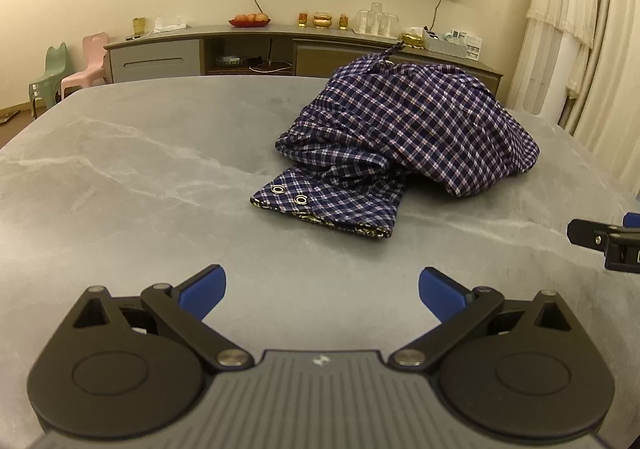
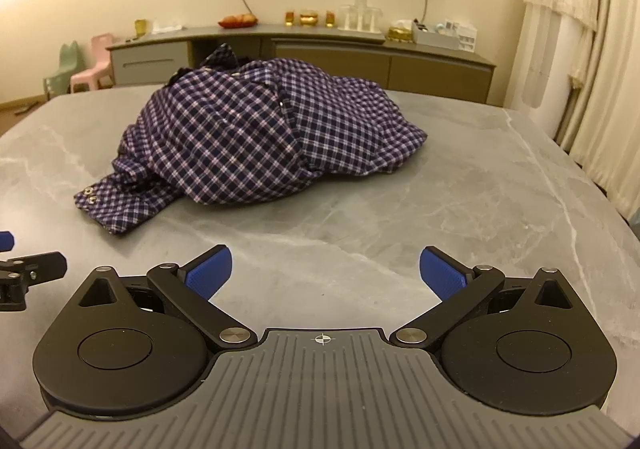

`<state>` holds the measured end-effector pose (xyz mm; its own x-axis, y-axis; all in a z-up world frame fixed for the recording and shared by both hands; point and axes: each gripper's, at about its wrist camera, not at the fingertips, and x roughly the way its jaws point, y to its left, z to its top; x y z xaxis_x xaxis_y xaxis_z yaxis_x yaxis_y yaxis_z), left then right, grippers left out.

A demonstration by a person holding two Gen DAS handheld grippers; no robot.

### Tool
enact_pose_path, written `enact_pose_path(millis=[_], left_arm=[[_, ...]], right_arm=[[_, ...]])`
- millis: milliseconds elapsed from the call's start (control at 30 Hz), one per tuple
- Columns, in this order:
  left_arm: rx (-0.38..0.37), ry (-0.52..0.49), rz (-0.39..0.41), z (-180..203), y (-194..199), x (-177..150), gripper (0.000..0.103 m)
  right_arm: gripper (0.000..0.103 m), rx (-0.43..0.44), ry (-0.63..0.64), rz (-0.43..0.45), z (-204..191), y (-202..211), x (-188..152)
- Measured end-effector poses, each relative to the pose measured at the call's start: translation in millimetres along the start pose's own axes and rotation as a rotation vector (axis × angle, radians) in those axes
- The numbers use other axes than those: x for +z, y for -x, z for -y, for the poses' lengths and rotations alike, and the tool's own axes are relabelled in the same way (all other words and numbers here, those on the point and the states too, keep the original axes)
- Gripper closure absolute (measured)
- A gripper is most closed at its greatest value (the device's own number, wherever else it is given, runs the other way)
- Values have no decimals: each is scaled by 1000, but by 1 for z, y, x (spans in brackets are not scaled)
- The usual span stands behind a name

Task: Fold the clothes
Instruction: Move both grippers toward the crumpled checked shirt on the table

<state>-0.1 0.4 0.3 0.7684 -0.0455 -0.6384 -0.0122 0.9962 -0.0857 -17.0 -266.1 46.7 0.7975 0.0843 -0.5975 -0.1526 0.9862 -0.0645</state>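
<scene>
We hold both grippers low over the grey marble-patterned table, and the plaid shirt is our landmark: it lies in a crumpled, unfolded heap on the table's far half, ahead of both tools and touched by neither. Its check is navy, white and a faint red. One sleeve spills out of the heap toward us, and its cuff lies flat on the tabletop with two metal snaps facing up; a patterned lining shows along the cuff's edge.

Our left gripper sits short of the cuff, its blue-padded fingers spread wide apart with nothing between them. Our right gripper sits short of the shirt's bulkier side, likewise spread wide and empty. Each tool's tip shows at the edge of the other's view, so they lie side by side.

Behind the shirt, a long grey sideboard runs along the wall, carrying a plate of fruit and stacked glasses. Beyond the shirt to the left stand two small plastic chairs, one green and one pink.
</scene>
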Motion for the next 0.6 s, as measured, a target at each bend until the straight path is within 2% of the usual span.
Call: enact_pose_path(millis=[200, 433, 600], left_arm=[[14, -11, 10, -7, 7, 4, 0], [32, -27, -23, -8, 7, 5, 0], [28, -27, -40, -9, 5, 4, 0]], right_arm=[[2, 2, 0, 2, -2, -3, -1], [2, -4, 15, 34, -3, -1, -4], [2, -7, 23, 24, -2, -6, -4]])
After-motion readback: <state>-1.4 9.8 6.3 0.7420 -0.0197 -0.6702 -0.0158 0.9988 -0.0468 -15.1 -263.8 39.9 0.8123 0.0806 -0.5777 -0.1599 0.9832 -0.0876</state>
